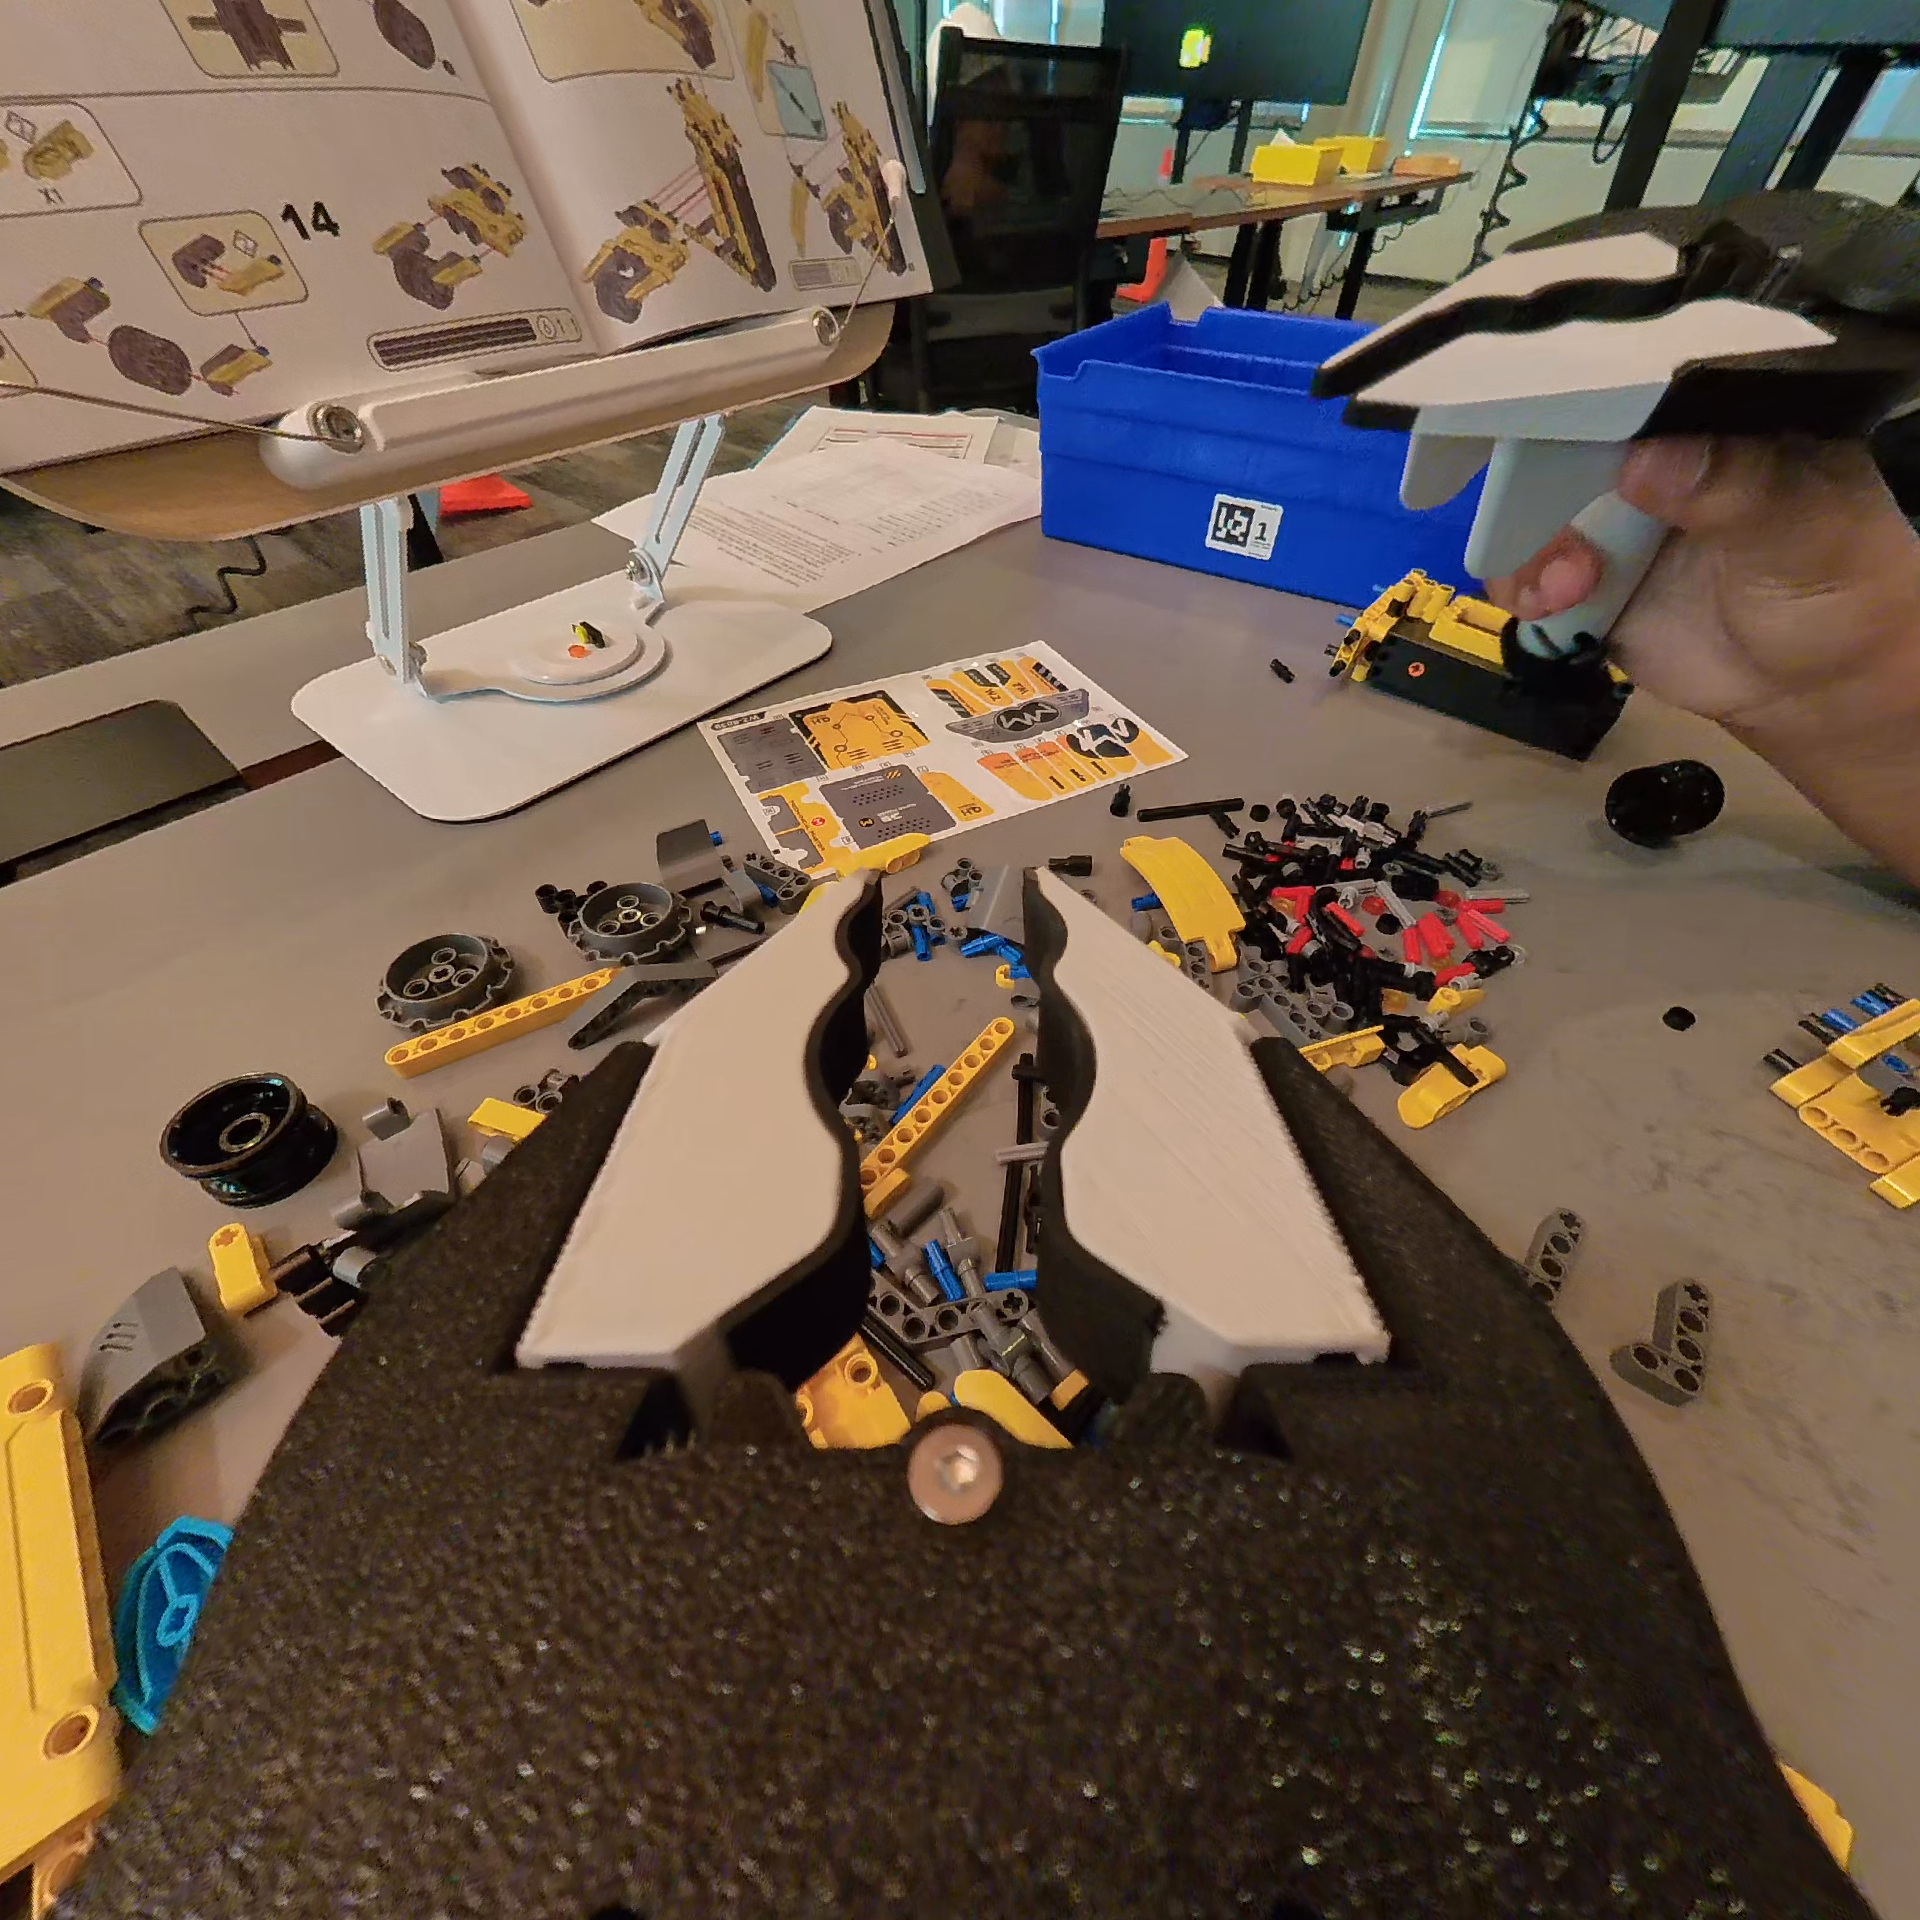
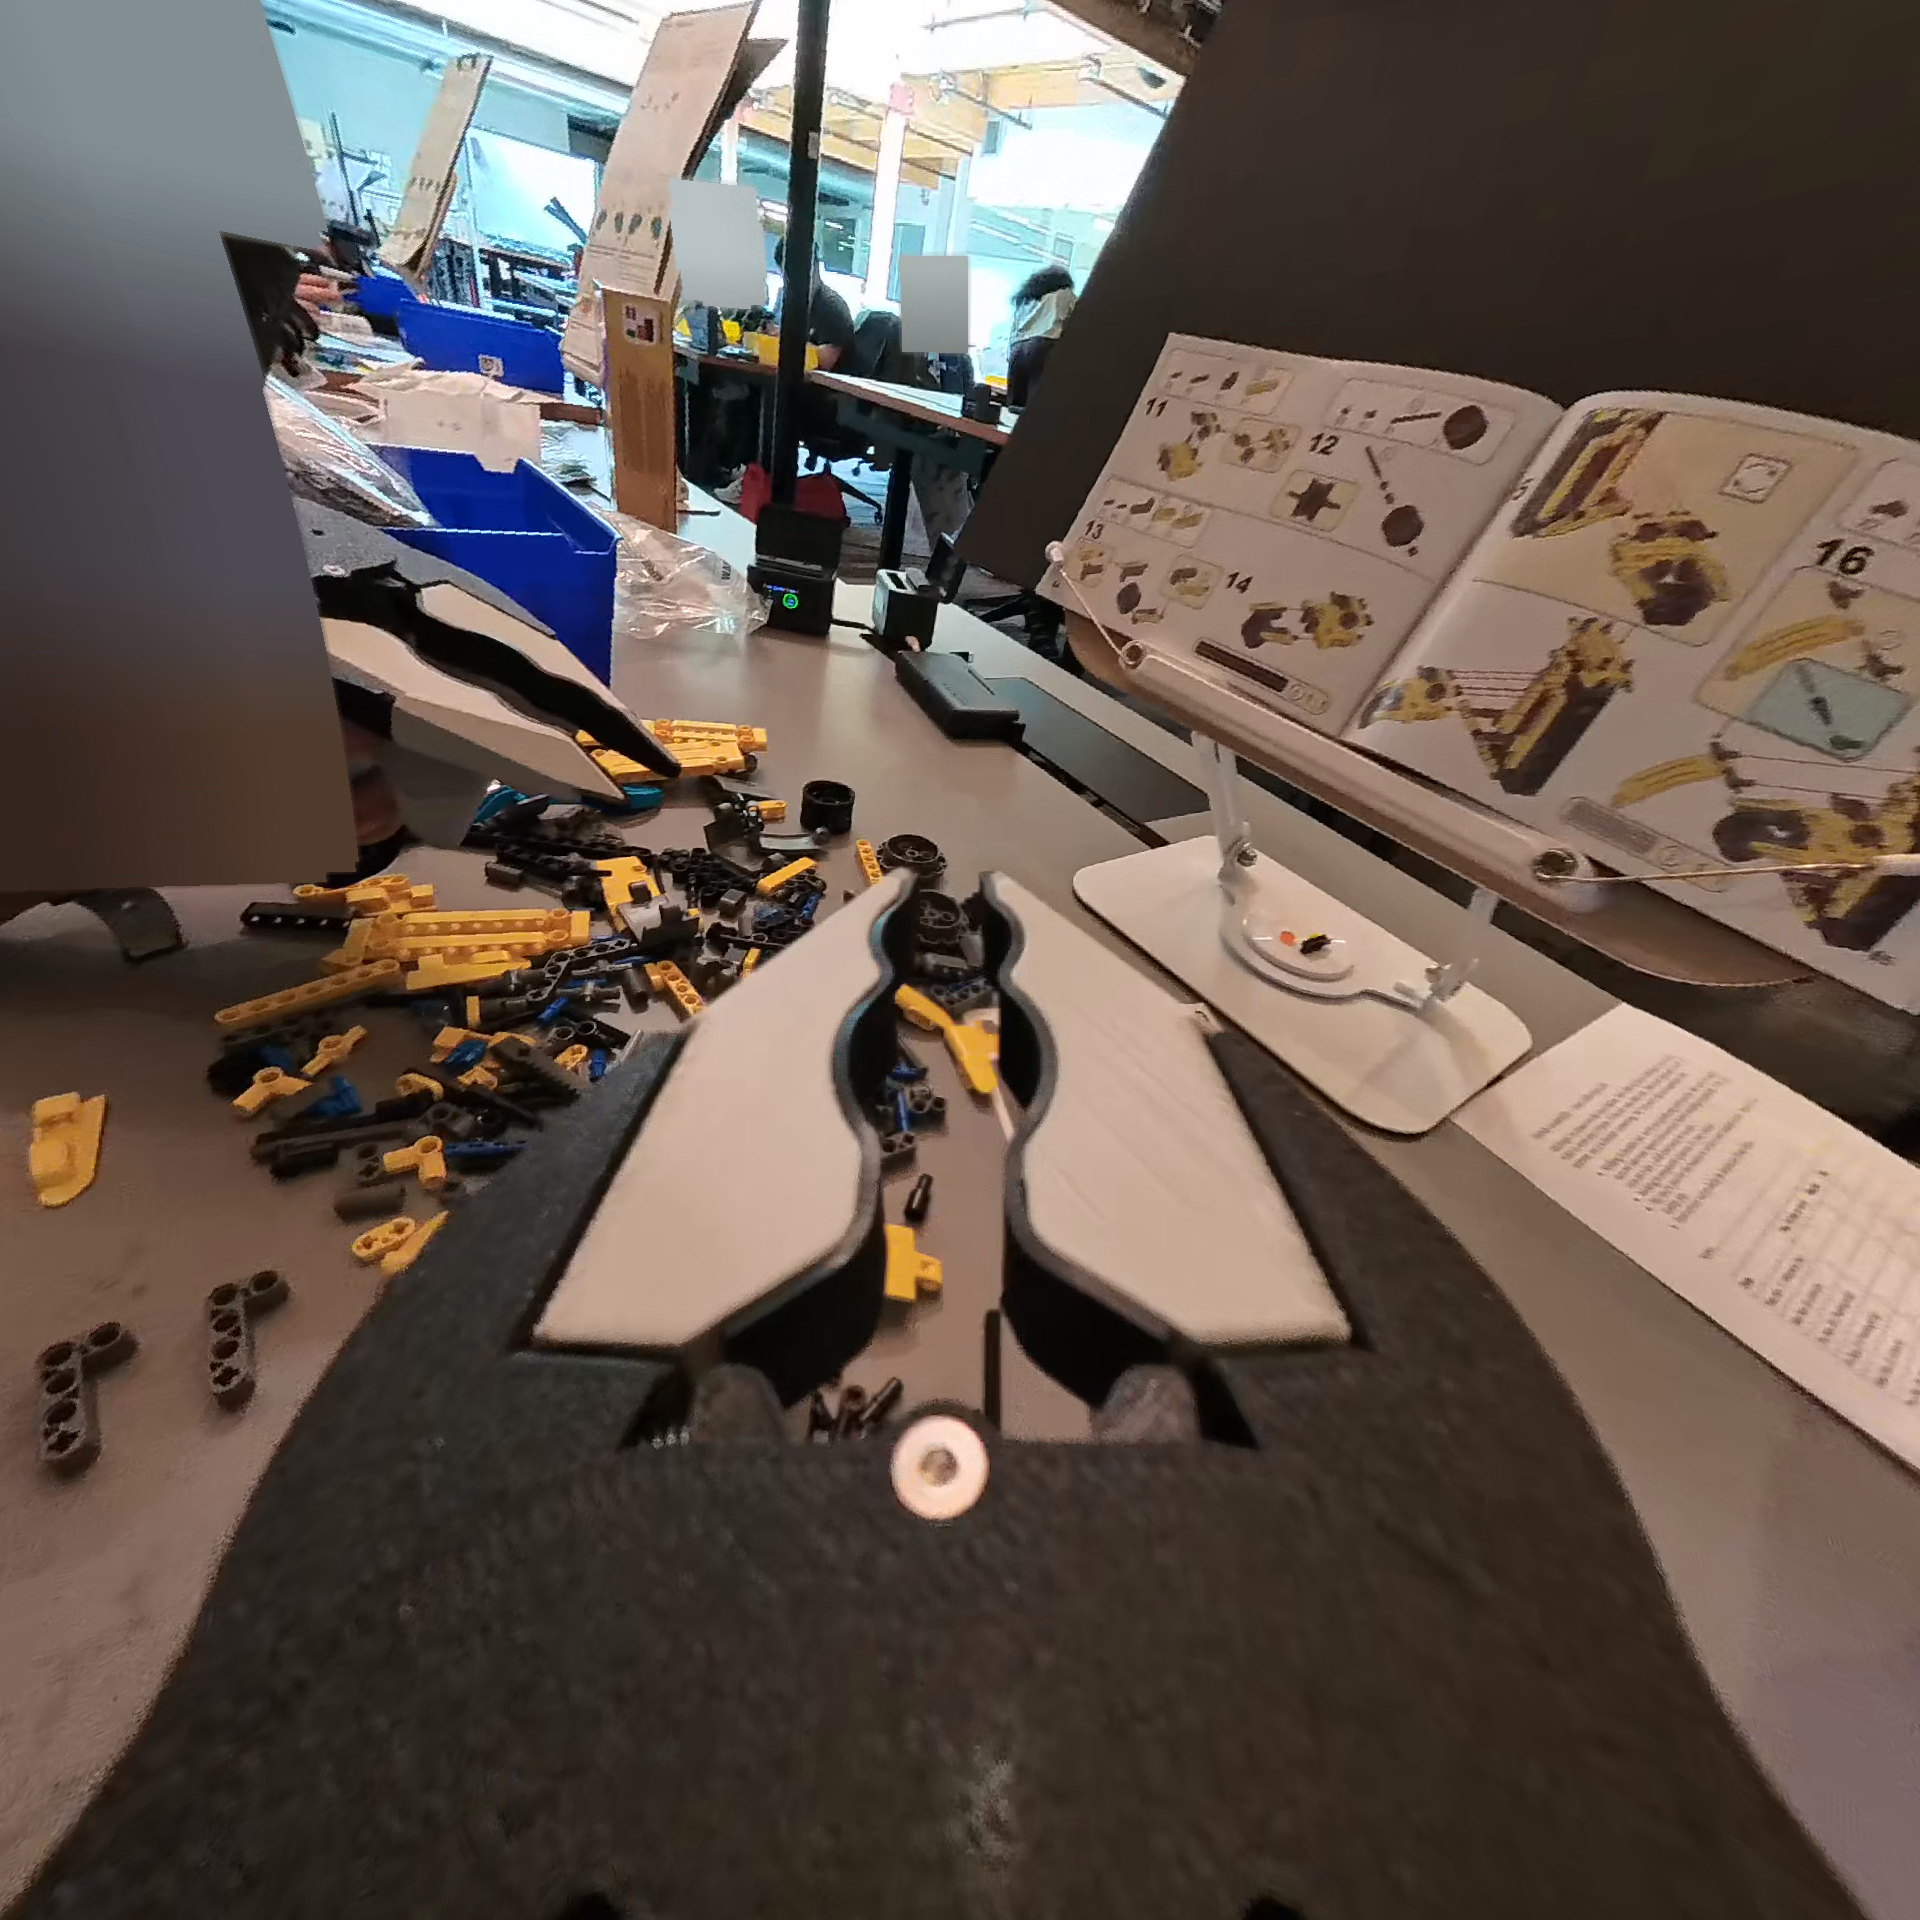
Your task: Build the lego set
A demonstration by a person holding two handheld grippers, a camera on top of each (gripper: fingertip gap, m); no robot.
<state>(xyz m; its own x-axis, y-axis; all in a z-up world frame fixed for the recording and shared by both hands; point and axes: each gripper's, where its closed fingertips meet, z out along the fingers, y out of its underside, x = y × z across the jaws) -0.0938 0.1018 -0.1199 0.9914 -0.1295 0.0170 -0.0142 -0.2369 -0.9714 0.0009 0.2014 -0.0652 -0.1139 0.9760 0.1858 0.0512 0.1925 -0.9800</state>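
Between the fingers of the left claw (image 1: pixel 951 883), which stand well apart and grip nothing, a long yellow holed beam (image 1: pixel 935 1101) lies among small grey and blue pins on the grey tabletop (image 1: pixel 208 935). The claw hovers low over this scatter of building-toy parts. In the right wrist view its tips sit just above a stack of yellow beams (image 2: pixel 707 743); whether they touch it cannot be told.

Left of the claw lie two grey toothed wheels (image 1: pixel 445 977) and a black wheel (image 1: pixel 247 1138). To its right is a heap of red and black pins (image 1: pixel 1371 925). Just beyond the tips lies a sticker sheet (image 1: pixel 935 748).

The right claw (image 2: pixel 945 883) is held in a hand (image 1: pixel 1766 613), raised above the tabletop. Its fingers leave only a narrow gap and nothing is caught between them. Below them lie a curved yellow piece (image 2: pixel 951 1029) and a small yellow connector (image 2: pixel 909 1262). Under the hand rests a partly built yellow and black assembly (image 1: pixel 1455 665).

Farther back, an open instruction booklet (image 1: pixel 416 156) is propped on a white book stand (image 1: pixel 561 717). Printed sheets (image 1: pixel 862 499) and a blue bin (image 1: pixel 1174 436) sit beside it.
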